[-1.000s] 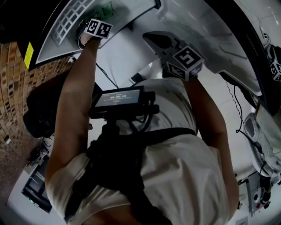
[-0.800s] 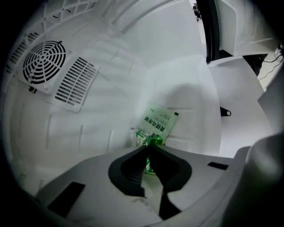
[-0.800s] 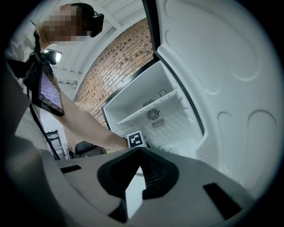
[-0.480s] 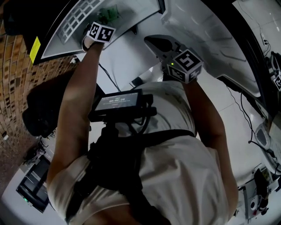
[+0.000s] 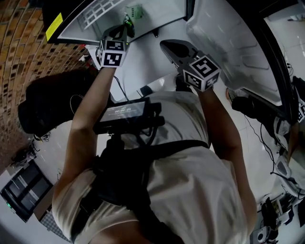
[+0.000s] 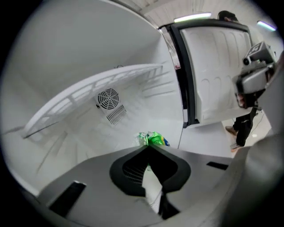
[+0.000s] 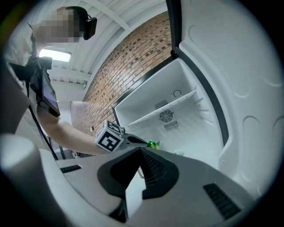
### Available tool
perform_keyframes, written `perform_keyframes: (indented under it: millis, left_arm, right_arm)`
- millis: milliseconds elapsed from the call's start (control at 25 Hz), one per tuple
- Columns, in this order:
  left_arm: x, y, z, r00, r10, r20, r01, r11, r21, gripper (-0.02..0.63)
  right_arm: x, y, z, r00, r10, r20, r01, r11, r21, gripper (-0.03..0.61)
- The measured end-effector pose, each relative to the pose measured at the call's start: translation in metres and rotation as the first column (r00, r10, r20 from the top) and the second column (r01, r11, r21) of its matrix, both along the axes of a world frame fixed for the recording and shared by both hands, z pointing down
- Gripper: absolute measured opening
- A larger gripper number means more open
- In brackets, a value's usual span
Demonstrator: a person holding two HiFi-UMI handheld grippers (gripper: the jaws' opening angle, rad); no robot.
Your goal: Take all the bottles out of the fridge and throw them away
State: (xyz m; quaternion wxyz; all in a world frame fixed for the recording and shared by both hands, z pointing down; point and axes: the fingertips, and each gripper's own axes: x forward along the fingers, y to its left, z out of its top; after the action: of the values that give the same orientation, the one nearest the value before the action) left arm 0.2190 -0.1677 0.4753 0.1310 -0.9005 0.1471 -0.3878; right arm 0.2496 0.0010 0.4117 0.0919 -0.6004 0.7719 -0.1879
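A crumpled green plastic bottle (image 6: pixel 153 139) sticks out from the tips of my left gripper (image 6: pixel 147 146), whose jaws have just been closing and are now shut on it. In the head view the same bottle (image 5: pixel 134 10) shows above the left gripper (image 5: pixel 125 25), in front of the open fridge's white interior (image 5: pixel 162 14). From the right gripper view, the left gripper (image 7: pixel 143 142) holds the bottle (image 7: pixel 154 144) before the fridge shelf (image 7: pixel 164 108). My right gripper (image 7: pixel 141 150) stays level near the fridge door (image 5: pixel 228 43), shut with nothing in it.
The fridge has a white wire shelf (image 6: pixel 88 93) and a round fan vent (image 6: pixel 108 97) on its back wall. A brick wall (image 5: pixel 24 47) stands at the left. Cables (image 5: pixel 259 124) lie on the floor at the right. A person's legs (image 6: pixel 242 128) show beyond the door.
The left gripper has risen and drawn back out of the fridge, now with the green bottle at its tips. The right gripper has barely shifted.
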Motion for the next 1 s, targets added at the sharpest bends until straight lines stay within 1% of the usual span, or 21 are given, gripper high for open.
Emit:
perform_keyframes:
  millis: [160, 360, 520, 600, 680, 760, 920, 1000]
  left_arm:
    - [-0.025, 0.02, -0.022, 0.992, -0.008, -0.127, 0.0, 0.998, -0.06, 0.016]
    - [-0.046, 0.049, -0.048, 0.963, 0.014, -0.268, -0.041, 0.995, -0.093, 0.016]
    - [-0.052, 0.083, -0.073, 0.923, -0.006, -0.385, -0.051, 0.989, -0.139, 0.016]
    - [-0.057, 0.086, -0.081, 0.901, -0.033, -0.432, -0.042, 0.986, -0.163, 0.015]
    - [-0.069, 0.078, -0.086, 0.879, -0.068, -0.472, -0.023, 0.983, -0.184, 0.015]
    - [-0.084, 0.071, -0.091, 0.856, -0.082, -0.51, -0.023, 0.98, -0.197, 0.016]
    - [-0.105, 0.071, -0.097, 0.809, -0.073, -0.583, -0.081, 0.969, -0.234, 0.016]
    - [-0.113, 0.073, -0.095, 0.798, -0.066, -0.599, -0.097, 0.967, -0.236, 0.016]
  right_arm:
    - [-0.013, -0.005, -0.001, 0.999, -0.031, -0.012, 0.031, 1.0, -0.004, 0.005]
    - [-0.02, -0.008, -0.008, 0.998, -0.055, -0.023, 0.055, 0.998, 0.0, 0.005]
    - [-0.014, 0.008, -0.025, 0.996, -0.077, -0.044, 0.077, 0.997, 0.011, 0.005]
    - [-0.011, 0.007, -0.032, 0.996, -0.079, -0.051, 0.08, 0.997, 0.019, 0.005]
    - [-0.013, -0.003, -0.039, 0.994, -0.086, -0.06, 0.088, 0.996, 0.022, 0.005]
    - [-0.023, -0.016, -0.039, 0.992, -0.104, -0.069, 0.105, 0.994, 0.023, 0.005]
    - [-0.051, -0.037, -0.033, 0.989, -0.131, -0.065, 0.133, 0.991, 0.033, 0.005]
    - [-0.062, -0.042, -0.031, 0.987, -0.145, -0.067, 0.147, 0.988, 0.037, 0.005]
